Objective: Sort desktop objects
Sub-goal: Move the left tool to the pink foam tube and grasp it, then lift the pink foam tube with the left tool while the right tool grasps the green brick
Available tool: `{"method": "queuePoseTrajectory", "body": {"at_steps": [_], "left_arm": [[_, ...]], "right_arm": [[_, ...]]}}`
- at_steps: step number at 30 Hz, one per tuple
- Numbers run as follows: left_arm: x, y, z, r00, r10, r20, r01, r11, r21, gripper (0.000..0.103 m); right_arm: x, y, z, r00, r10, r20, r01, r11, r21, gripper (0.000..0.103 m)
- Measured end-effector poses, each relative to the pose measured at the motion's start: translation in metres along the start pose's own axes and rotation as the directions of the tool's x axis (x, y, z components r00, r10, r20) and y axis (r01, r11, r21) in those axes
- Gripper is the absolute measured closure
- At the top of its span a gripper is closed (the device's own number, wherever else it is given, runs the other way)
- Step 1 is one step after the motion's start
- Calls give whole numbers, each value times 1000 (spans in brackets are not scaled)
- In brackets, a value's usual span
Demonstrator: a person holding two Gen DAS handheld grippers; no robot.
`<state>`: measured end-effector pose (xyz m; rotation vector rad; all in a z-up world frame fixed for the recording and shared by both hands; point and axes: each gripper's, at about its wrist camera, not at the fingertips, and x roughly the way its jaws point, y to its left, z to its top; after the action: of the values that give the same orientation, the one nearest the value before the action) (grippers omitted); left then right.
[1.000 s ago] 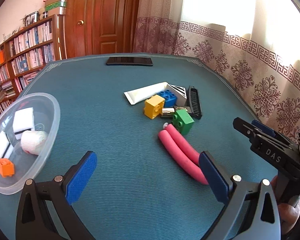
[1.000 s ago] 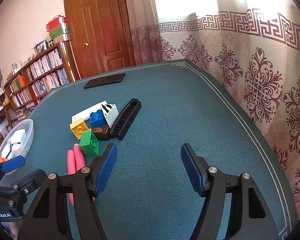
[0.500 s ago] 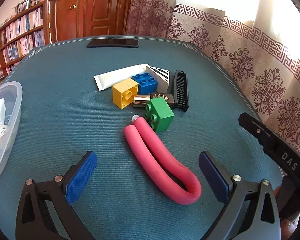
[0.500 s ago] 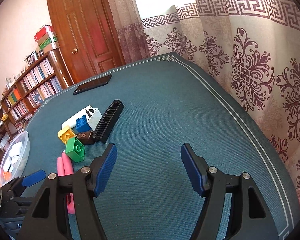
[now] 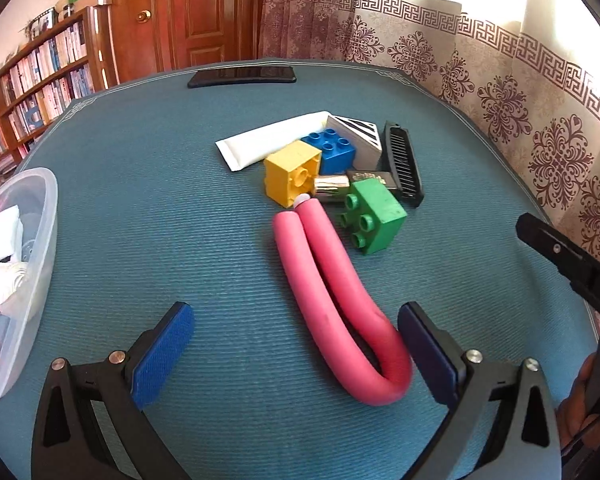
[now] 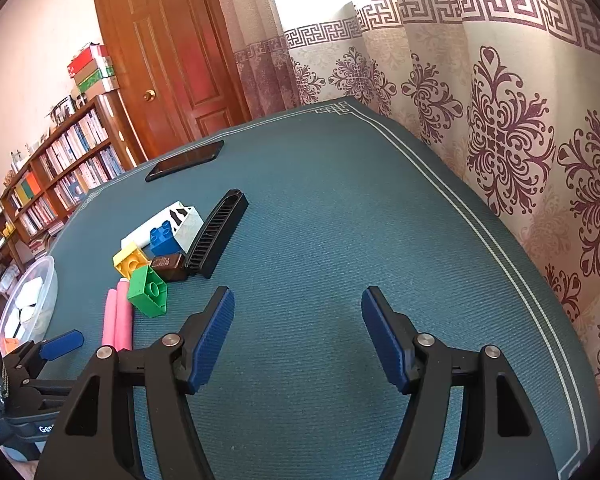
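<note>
A bent pink foam roller [image 5: 332, 304] lies on the teal table mat, its bend close to the right finger of my open left gripper [image 5: 296, 356]. Beyond it sits a cluster: green brick [image 5: 374, 216], yellow brick [image 5: 292, 172], blue brick [image 5: 332, 148], white tube [image 5: 268, 142], striped white box [image 5: 358, 136], black comb [image 5: 402, 160], and a small metallic and brown item [image 5: 332, 186]. My right gripper [image 6: 298, 336] stands open over bare mat, right of the cluster [image 6: 160, 248]. A clear plastic bowl [image 5: 40, 240] at the left holds white items and an orange brick.
A black phone [image 5: 242, 76] lies at the table's far edge. Patterned curtains hang along the right side, a wooden door and bookshelves stand behind. The right gripper's body [image 5: 572, 268] shows at the right edge of the left wrist view.
My left gripper has swung right and forward from the bowl toward the pink roller, which now lies between its fingers. The right gripper has shifted slightly right, still open.
</note>
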<state>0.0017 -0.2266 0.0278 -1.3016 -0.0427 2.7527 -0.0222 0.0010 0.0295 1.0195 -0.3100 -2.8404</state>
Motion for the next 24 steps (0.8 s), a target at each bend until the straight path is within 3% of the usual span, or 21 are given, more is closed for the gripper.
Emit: {"method": "queuePoseTrajectory", "body": {"at_steps": [7,14,16,21,24], "left_arm": [[-4,29,1,997,79,15,-79,997,7,1],[4,30,9,998,64,10,-65,998,25,2],[7,30,9,999,33,2,-33,999,16,8],[1,34,10,999,31,41,-31,999,9,51],[0,44,12,999,19,50,-18,1000,-19,67]], "right_arm": [[-1,4,-1,1000,6,7,-6,1000,-21,33],[-3,14,-3,1000,13,13,-13,998,-64,33],[-3,17,-4,1000,21,13,-20,997,-78,33],[-2,29,-5,998,63,-13,-64,992,-110,33],[0,41,-4,994,100,-40,-105,985,-137,33]]}}
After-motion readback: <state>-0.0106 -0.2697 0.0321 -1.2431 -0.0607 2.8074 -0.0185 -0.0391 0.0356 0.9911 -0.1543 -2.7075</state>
